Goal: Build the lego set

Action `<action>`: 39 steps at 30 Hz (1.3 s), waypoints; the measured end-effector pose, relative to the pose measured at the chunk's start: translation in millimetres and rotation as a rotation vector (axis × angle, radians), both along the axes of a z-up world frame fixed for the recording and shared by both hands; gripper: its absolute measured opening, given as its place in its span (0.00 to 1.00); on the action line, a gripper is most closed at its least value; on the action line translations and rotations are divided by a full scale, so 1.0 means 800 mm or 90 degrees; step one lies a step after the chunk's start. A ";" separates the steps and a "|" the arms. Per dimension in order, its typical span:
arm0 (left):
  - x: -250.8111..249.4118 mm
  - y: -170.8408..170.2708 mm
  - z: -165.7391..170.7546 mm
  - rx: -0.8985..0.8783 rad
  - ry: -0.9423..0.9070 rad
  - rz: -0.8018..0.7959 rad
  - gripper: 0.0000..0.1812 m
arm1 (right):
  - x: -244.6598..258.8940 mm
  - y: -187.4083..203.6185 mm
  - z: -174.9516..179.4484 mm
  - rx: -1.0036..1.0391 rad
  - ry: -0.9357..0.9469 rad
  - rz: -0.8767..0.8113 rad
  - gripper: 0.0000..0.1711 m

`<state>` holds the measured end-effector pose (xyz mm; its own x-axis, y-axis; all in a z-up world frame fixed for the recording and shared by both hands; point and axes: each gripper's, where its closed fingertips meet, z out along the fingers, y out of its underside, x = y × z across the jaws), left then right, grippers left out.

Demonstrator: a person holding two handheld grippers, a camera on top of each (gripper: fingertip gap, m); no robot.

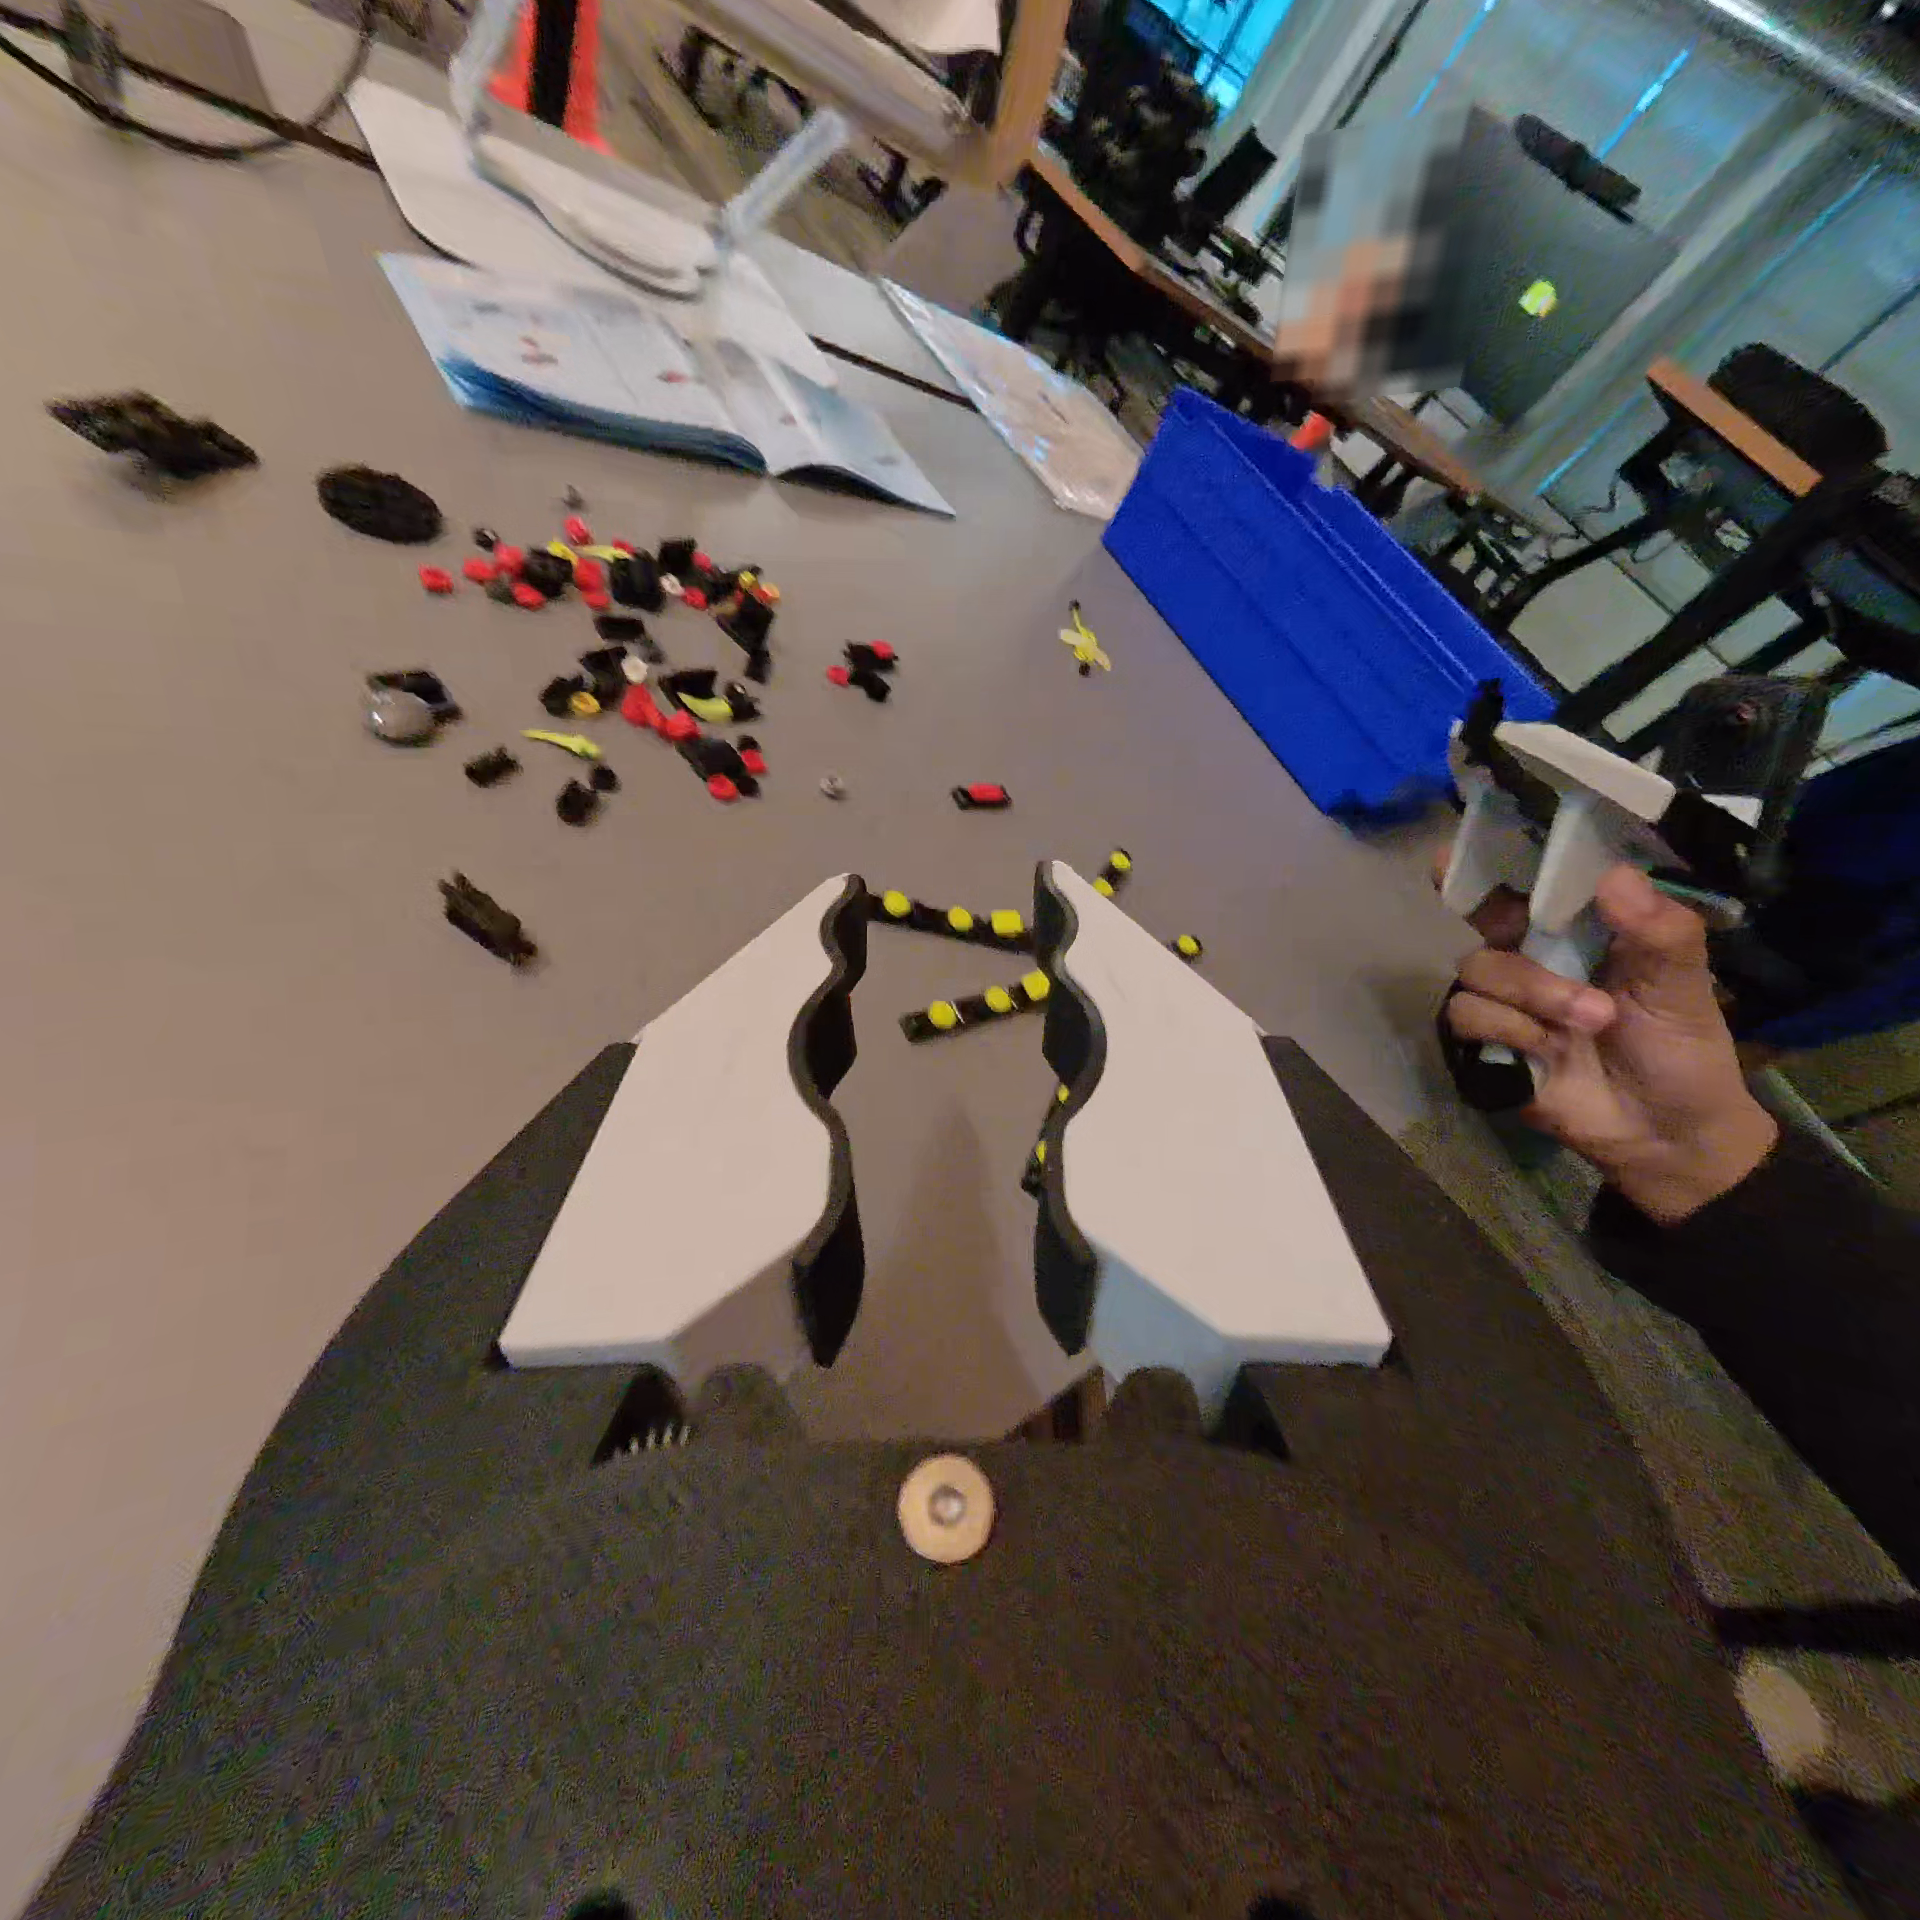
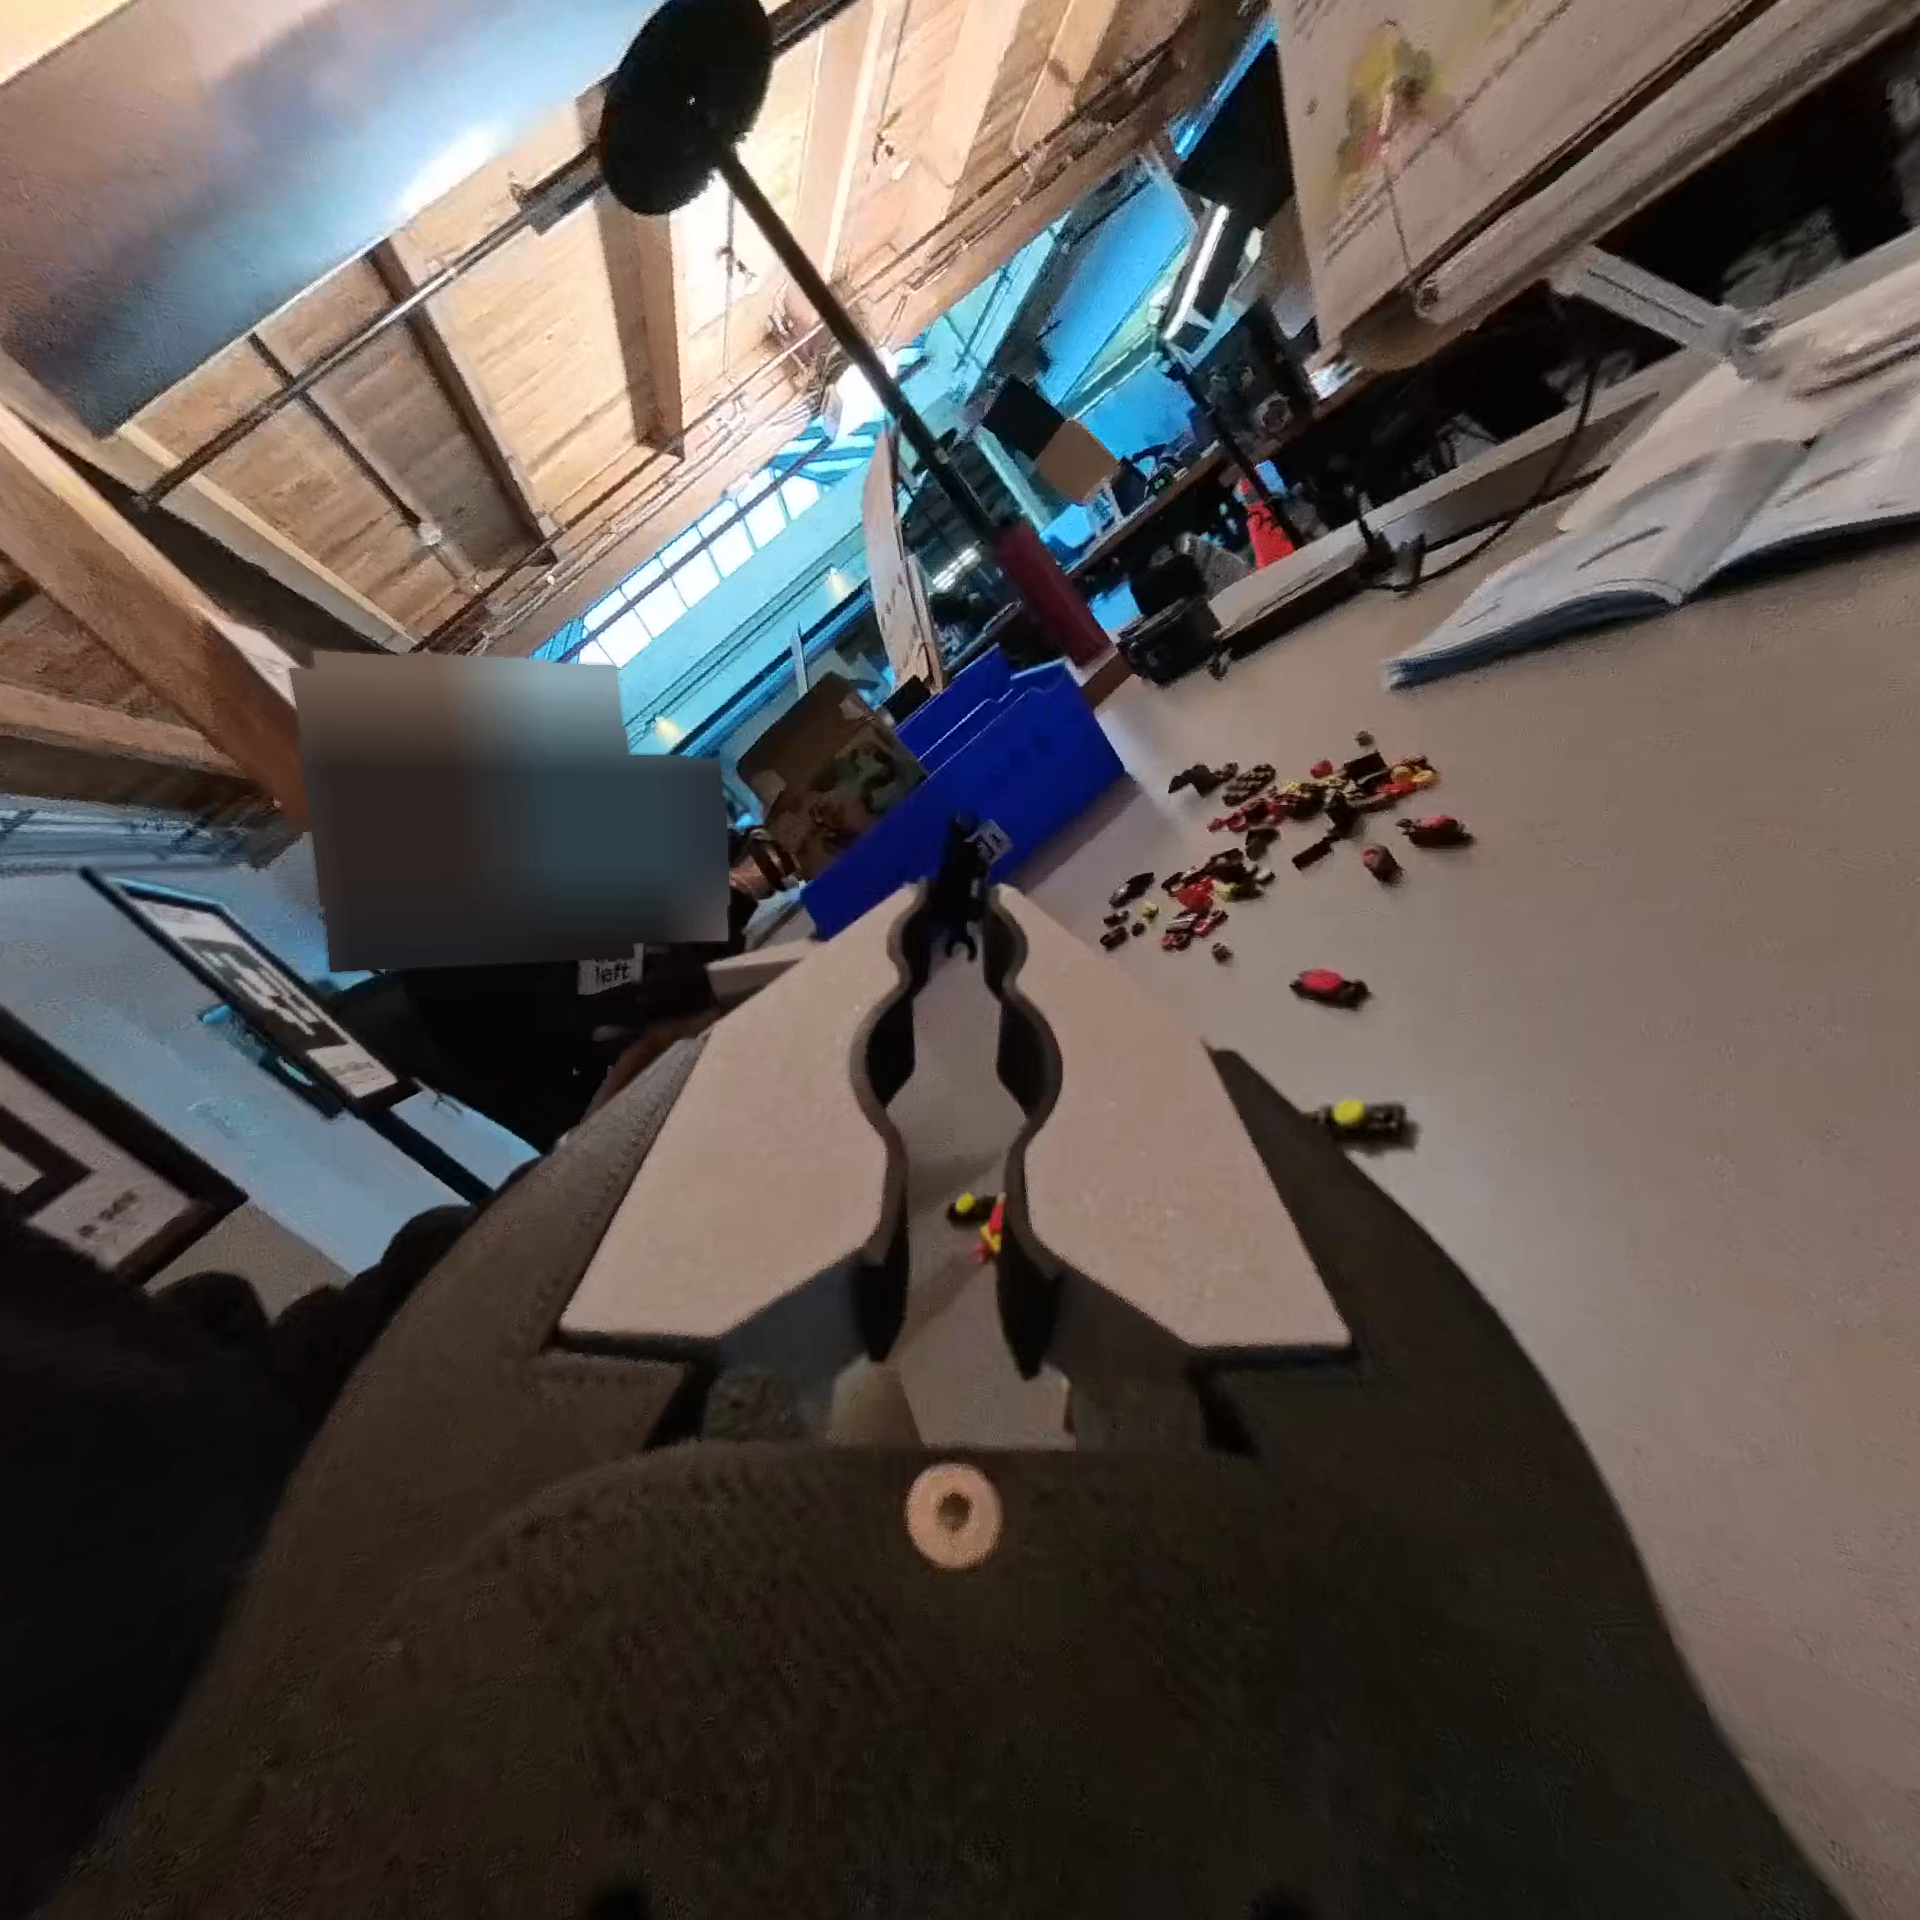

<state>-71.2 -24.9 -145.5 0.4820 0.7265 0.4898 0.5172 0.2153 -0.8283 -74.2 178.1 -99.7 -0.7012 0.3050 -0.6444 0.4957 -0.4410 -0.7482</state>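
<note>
My left gripper (image 1: pixel 951 888) is open and empty, low over the grey table (image 1: pixel 208 935). Two black Lego beams with yellow pins (image 1: pixel 956 921) lie on the table just past and between its fingertips. A pile of loose black, red and yellow Lego pieces (image 1: pixel 644 644) lies farther out; it also shows in the right wrist view (image 2: pixel 1309 821). My right gripper (image 2: pixel 958 896) is shut on a small black Lego piece (image 2: pixel 961 868) and is held up off the table. In the left wrist view the right gripper (image 1: pixel 1475 732) is at the right, held by a hand (image 1: pixel 1600 1039).
A blue bin (image 1: pixel 1299 603) stands at the table's far right edge. An open instruction booklet (image 1: pixel 665 374) and a clear plastic bag (image 1: pixel 1018 405) lie behind the pile. A black round piece (image 1: pixel 379 506) and a black assembly (image 1: pixel 156 436) lie at the left. The grippers' ends are close to 20 cm from one another.
</note>
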 end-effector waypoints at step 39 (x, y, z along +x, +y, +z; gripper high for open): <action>-0.146 -0.056 -0.005 -0.255 0.121 0.057 0.21 | -0.113 -0.016 0.097 0.316 0.238 -0.155 0.04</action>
<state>-187.8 -70.1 -149.5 0.4625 0.8838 0.0701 0.3418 -0.1047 -0.9339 -164.6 165.7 -22.0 -0.7242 0.6801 -0.1139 0.0934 -0.0670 -0.9934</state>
